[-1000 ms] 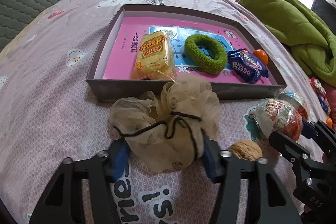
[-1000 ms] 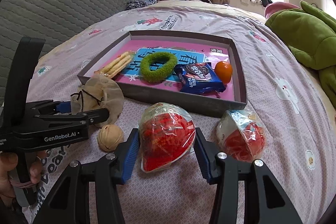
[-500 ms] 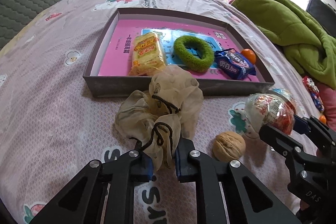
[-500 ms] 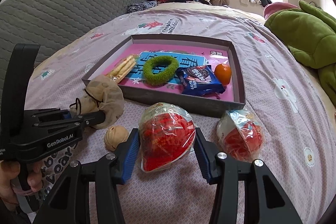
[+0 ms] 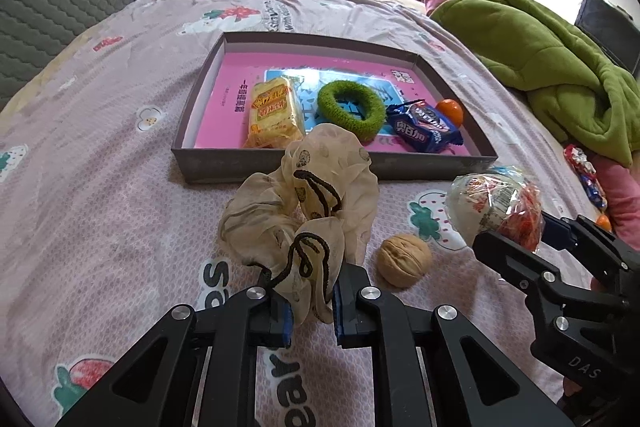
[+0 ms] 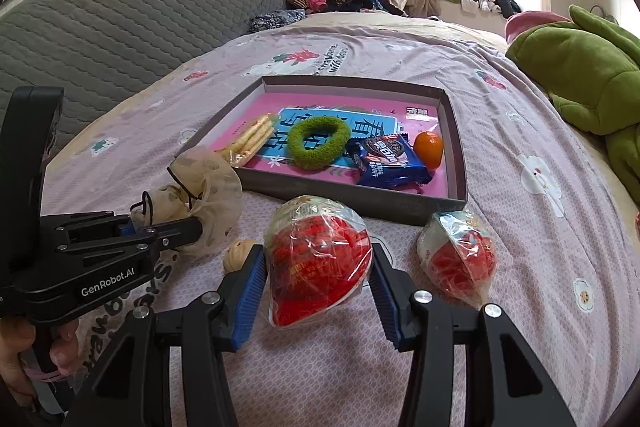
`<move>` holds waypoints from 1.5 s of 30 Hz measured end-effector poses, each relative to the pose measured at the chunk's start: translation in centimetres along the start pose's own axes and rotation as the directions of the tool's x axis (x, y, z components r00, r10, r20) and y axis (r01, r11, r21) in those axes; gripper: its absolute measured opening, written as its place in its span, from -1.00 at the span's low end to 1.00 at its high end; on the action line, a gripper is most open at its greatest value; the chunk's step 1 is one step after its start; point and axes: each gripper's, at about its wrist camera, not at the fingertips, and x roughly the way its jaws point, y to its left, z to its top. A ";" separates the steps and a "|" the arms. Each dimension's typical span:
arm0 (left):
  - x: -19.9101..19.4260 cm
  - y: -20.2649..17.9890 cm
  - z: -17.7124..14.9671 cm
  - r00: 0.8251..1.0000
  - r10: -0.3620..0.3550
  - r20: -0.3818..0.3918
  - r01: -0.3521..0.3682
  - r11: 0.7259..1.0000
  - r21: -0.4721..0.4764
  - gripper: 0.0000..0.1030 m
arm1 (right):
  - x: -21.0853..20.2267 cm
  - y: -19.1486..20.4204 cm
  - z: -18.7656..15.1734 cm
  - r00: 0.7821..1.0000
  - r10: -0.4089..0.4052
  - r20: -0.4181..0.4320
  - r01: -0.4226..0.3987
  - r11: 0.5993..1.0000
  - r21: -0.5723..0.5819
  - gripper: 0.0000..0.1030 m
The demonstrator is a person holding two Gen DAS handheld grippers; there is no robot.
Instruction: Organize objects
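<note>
Grey tray (image 5: 192,131) on bedsheet (image 5: 100,187). Sheer beige scrunchie (image 5: 308,203), black-corded, crumpled before tray, pinched by left gripper (image 5: 311,311). Right gripper (image 6: 316,287), spread, brackets red cellophane-wrapped snack (image 6: 316,259). Walnut (image 5: 404,259) between.

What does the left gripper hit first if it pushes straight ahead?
Judging by the left wrist view, the left gripper, shut on the beige sheer fabric scrunchie, would carry it into the near wall of the grey cardboard tray; depth is uncertain.
</note>
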 end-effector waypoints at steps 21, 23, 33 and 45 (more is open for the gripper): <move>-5.4 -1.3 -1.0 0.998 0.022 0.065 -0.023 0.999 0.022 -0.72 | -3.8 1.6 -0.6 0.998 0.034 0.044 -0.033 0.999 -0.015 -0.02; -6.0 -1.5 -1.2 0.997 0.022 0.072 -0.024 0.999 0.026 -0.72 | -4.2 1.8 -0.7 0.998 0.035 0.047 -0.034 0.999 -0.020 -0.02; -9.0 -2.1 -1.6 0.992 0.031 0.122 -0.036 0.999 0.040 -0.72 | -6.9 3.0 -0.5 0.995 0.045 0.083 -0.042 0.998 -0.037 -0.02; -11.8 -2.9 -1.8 0.987 0.036 0.159 -0.045 0.998 0.054 -0.72 | -9.3 3.9 0.1 0.990 0.057 0.127 -0.051 0.998 -0.043 -0.02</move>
